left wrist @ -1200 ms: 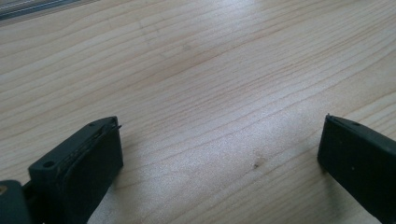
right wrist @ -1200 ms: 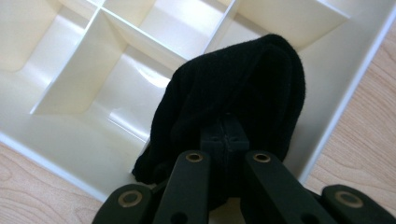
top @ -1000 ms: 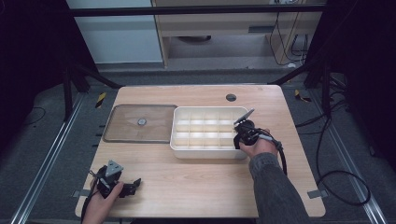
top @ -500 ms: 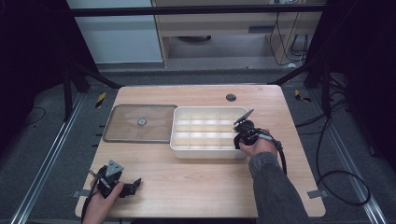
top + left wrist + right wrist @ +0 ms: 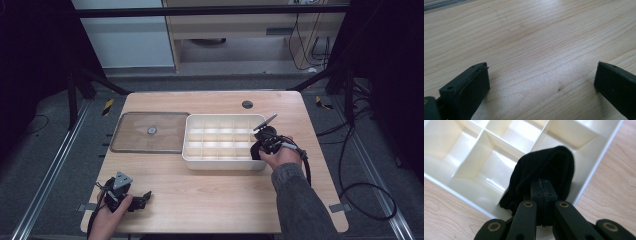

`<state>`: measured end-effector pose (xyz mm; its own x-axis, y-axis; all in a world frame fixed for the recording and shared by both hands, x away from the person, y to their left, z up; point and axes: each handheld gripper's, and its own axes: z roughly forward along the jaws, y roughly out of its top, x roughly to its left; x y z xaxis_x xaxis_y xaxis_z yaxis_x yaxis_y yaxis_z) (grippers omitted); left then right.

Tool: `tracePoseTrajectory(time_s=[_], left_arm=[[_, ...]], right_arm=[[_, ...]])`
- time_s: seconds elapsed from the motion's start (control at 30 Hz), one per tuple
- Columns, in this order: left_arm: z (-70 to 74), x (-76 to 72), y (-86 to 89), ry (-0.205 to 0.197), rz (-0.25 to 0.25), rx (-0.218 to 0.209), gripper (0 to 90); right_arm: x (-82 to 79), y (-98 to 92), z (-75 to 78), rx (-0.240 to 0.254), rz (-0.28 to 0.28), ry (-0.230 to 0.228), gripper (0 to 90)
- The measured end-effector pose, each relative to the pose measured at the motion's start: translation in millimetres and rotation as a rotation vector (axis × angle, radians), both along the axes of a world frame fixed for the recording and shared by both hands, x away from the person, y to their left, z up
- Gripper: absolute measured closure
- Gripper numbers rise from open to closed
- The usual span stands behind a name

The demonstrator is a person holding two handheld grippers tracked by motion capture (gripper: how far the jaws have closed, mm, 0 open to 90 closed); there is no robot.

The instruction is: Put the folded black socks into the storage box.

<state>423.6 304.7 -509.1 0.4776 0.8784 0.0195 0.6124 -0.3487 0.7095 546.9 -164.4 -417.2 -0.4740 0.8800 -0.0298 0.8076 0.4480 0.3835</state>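
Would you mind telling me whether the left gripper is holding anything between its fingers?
No, the left gripper has its fingers spread wide apart over the bare wooden table with nothing between them.

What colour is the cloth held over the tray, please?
Black cloth; clearest in the right gripper view.

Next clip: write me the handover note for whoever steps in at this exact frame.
Right gripper: shut on a black cloth, held over the near right corner compartment of the white divided tray.
Left gripper: open, nothing between the jaws, low over bare wood at the table's near left corner.
Clear lid: flat on the table left of the tray.
Done: cloth brought to the tray.
Left: probably release or wipe; lid not on.
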Motion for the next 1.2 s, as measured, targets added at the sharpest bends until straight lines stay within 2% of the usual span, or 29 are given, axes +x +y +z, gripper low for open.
tracePoseTrajectory(time_s=[0.4, 0.67, 0.77, 1.07, 1.2], left_arm=[[0.0, 0.0, 0.0, 0.000, 0.000, 0.000, 0.0], [0.0, 0.0, 0.0, 0.000, 0.000, 0.001, 0.0], [-0.1, 0.0, -0.1, -0.001, 0.001, 0.000, 0.0], [-0.1, -0.1, -0.1, 0.000, 0.000, -0.001, 0.0], [0.1, 0.0, 0.1, 0.000, -0.001, 0.003, 0.0]], right_arm=[[-5.5, -7.2, 22.0, 0.063, 0.006, -0.065, 90.0], [-8.2, -10.2, 29.1, 0.101, -0.003, -0.109, 90.0], [-9.5, -12.1, 32.5, 0.121, 0.002, -0.138, 90.0], [-13.7, -12.7, 40.6, 0.147, 0.006, -0.180, 90.0], [-14.7, -12.2, 43.3, 0.156, 0.006, -0.183, 90.0]])
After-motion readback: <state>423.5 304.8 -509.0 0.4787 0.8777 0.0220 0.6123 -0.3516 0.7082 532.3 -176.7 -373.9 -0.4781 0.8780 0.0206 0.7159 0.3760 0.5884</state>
